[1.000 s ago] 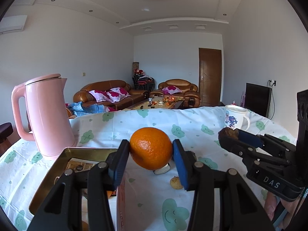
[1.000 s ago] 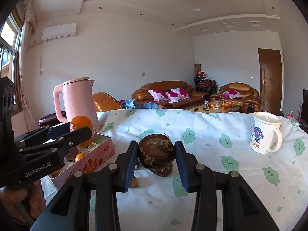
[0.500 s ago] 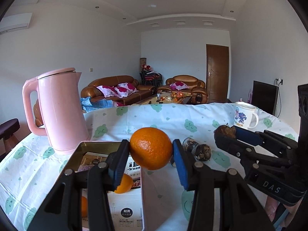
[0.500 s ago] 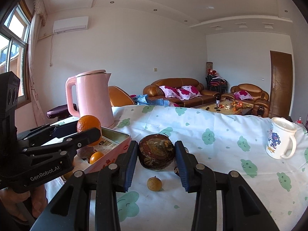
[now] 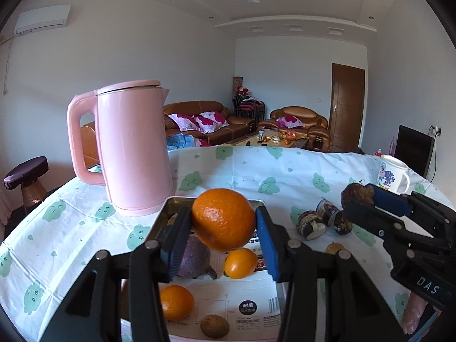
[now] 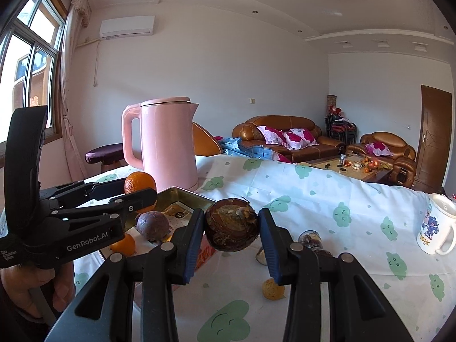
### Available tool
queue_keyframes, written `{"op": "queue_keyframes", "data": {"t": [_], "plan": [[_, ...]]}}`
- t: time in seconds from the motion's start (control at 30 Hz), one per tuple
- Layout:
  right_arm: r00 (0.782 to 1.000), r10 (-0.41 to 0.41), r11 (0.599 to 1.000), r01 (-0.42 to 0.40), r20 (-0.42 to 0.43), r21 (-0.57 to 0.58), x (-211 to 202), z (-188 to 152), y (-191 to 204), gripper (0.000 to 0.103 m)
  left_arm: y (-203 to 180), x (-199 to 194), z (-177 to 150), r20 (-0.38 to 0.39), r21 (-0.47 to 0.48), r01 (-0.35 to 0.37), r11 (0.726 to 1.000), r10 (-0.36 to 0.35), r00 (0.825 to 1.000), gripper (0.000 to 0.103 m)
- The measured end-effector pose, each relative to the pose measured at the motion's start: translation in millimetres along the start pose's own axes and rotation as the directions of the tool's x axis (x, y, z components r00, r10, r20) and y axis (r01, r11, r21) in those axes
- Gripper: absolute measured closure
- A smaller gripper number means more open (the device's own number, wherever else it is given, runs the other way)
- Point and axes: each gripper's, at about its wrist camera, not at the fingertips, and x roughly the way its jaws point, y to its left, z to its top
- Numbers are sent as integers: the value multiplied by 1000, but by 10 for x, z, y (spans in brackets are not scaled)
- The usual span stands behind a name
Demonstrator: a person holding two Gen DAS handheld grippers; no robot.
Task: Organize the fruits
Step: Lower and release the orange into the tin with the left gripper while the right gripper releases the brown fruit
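Note:
My left gripper [image 5: 223,228] is shut on an orange [image 5: 223,219] and holds it above a metal tin tray [image 5: 171,201]. The tray holds two small oranges [image 5: 240,262], a purple fruit [image 5: 195,259] and a small brown fruit [image 5: 214,325]. My right gripper [image 6: 231,232] is shut on a dark brown round fruit [image 6: 231,228], held above the table to the right of the tray [image 6: 182,195]. Several dark brown fruits [image 5: 323,219] and a small yellow fruit [image 6: 273,288] lie on the tablecloth.
A tall pink kettle [image 5: 132,149] stands just behind the tray at the left. A white printed mug [image 6: 436,229] stands at the far right of the table. The tablecloth [image 5: 270,171] is white with green clouds. Sofas stand beyond the table.
Both grippers have moved left with their fruit. The left one now hangs over the tray, whose inside has come into view. The kettle looms closer.

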Motion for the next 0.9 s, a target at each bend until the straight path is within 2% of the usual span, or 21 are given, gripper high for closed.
{"op": "queue_keyframes", "data": {"t": [0.23,0.4,0.9], "plan": [[999,35,999,-35,-14,-23,122,18,176,62,250,27,-39,-27,-25,-51,998,51,998,55],[998,60,997,-61,-27,-40,215,22,302,62,374,51,-80,-60,-40,-65,997,62,996,55],[992,100,992,-106,-77,-74,407,-57,552,62,441,144,-181,-117,-40,-56,998,51,992,55]]}}
